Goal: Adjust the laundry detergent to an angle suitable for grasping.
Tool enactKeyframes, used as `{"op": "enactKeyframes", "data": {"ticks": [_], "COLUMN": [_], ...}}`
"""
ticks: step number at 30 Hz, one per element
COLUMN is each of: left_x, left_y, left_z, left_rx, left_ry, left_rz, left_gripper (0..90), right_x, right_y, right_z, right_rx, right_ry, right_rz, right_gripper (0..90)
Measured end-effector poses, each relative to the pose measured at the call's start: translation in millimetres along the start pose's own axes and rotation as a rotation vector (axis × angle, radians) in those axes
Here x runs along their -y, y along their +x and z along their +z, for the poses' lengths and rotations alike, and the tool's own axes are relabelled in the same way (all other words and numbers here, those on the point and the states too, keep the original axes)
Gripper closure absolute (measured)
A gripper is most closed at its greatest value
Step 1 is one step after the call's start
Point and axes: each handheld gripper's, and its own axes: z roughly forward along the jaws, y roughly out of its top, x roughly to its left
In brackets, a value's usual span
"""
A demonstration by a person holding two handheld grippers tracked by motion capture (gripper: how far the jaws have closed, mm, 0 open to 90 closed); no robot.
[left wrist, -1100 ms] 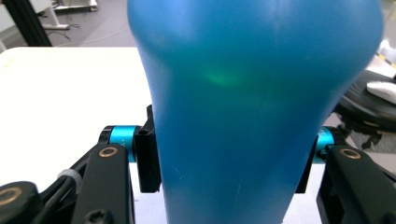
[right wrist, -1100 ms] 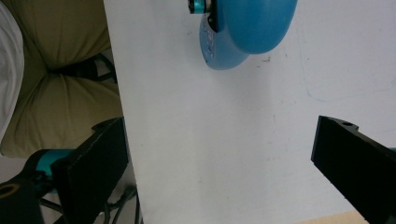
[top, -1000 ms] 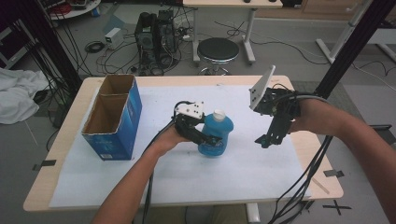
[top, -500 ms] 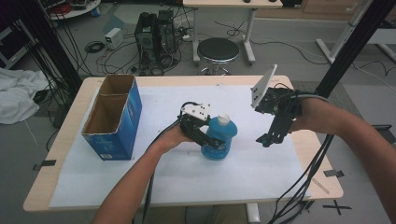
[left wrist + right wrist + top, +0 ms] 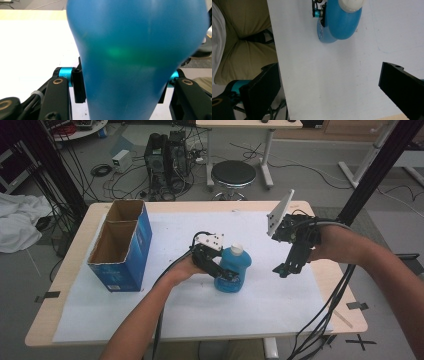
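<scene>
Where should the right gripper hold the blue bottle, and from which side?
Probably at the neck just under the white cap, coming from above on the right. The bottle stands upright and narrows there, and the left gripper already clamps its wide body from the left, so the top is free for the open right gripper.

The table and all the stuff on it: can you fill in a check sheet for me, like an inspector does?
Surface: wooden table with a white sheet over most of it.
Job's things: blue bottle with a white cap, upright on the sheet.
Clutter: open blue cardboard box with two compartments, at the left; what is inside cannot be told.
Grippers: left tongs shut on the blue bottle; right tongs open over the sheet, holding nothing.
Cables: black cables trail from the right tongs over the table's near edge.
Surroundings: round stool, computer tower, white cloth on the floor.
</scene>
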Motion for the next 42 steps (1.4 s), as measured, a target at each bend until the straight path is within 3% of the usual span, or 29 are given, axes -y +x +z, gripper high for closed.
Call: {"op": "enactKeyframes", "data": {"ticks": [1, 2, 5, 6, 8, 10, 12, 17, 18, 22, 23, 24, 29, 35, 37, 39, 42], "left_x": [1.1, 2.2, 4.1, 4.3, 6.5, 9.8, 11.0, 10.1, 9.8, 9.1, 8.7, 8.7, 6.1, 5.8, 4.8, 5.0, 6.8], "left_y": [0.0, -3.3, -4.4, -3.1, -3.2, -3.8, -4.3, -5.7, -4.7, -9.4, -8.8, -11.0, -18.1, -28.1, -32.0, -35.2, -37.0], "left_z": [-1.0, 0.9, -0.6, -2.0, -2.1, -1.0, -0.8, -3.7, -4.6, -6.5, -8.9, -9.6, -21.2, -32.6, -36.1, -41.1, -47.0], "left_rx": [0.004, 0.002, -0.004, -0.003, 0.006, 0.007, 0.007, -0.005, -0.015, -0.018, -0.023, -0.028, -0.054, -0.071, -0.086, -0.078, -0.099], "left_ry": [-0.001, -0.042, -0.032, -0.01, -0.002, 0.002, -0.003, -0.008, -0.01, -0.011, 0.005, -0.006, -0.015, -0.038, -0.032, -0.05, -0.058], "left_rz": [-0.008, -0.058, -0.052, -0.034, -0.057, -0.099, -0.106, -0.12, -0.1, -0.109, -0.092, -0.115, -0.094, -0.113, -0.126, -0.132, -0.123], "left_gripper": [44.1, 43.9, 43.4, 43.0, 40.4, 31.3, 31.3, 27.6, 27.5, 27.4, 27.4, 27.4, 27.4, 27.0, 17.8, 17.9, 17.9], "right_x": [-0.1, -0.3, -1.5, -1.9, -2.8, -3.6, -3.8, -3.6, -3.3, -3.0, -3.1, -3.5, -3.6, -5.0, -6.1, -6.9, -7.7], "right_y": [0.5, 1.1, 2.5, 2.6, 2.9, 3.4, 3.9, 4.0, 4.1, 4.1, 4.1, 4.7, 7.6, 11.0, 11.8, 10.5, 11.9], "right_z": [0.2, 0.3, -0.3, 0.0, -0.2, -0.1, 1.1, -0.6, -0.8, -0.8, -0.9, -1.1, -3.4, -5.2, -5.7, -6.2, -7.7], "right_rx": [0.0, 0.002, 0.001, 0.001, 0.002, 0.003, 0.002, 0.005, 0.006, 0.011, 0.011, 0.01, 0.017, 0.023, 0.023, 0.024, 0.028], "right_ry": [-0.002, -0.006, -0.005, -0.009, -0.006, -0.001, -0.009, -0.004, -0.006, -0.01, -0.011, -0.012, -0.018, -0.022, -0.023, -0.033, -0.029], "right_rz": [-0.003, -0.002, -0.005, -0.01, -0.015, -0.015, -0.016, -0.018, -0.017, -0.021, -0.021, -0.02, -0.027, -0.019, -0.027, -0.049, -0.029], "right_gripper": [3.2, 3.2, 3.2, 3.2, 3.2, 3.1, 3.2, 3.2, 3.2, 3.2, 3.2, 3.2, 3.2, 3.2, 3.1, 3.2, 3.2]}}
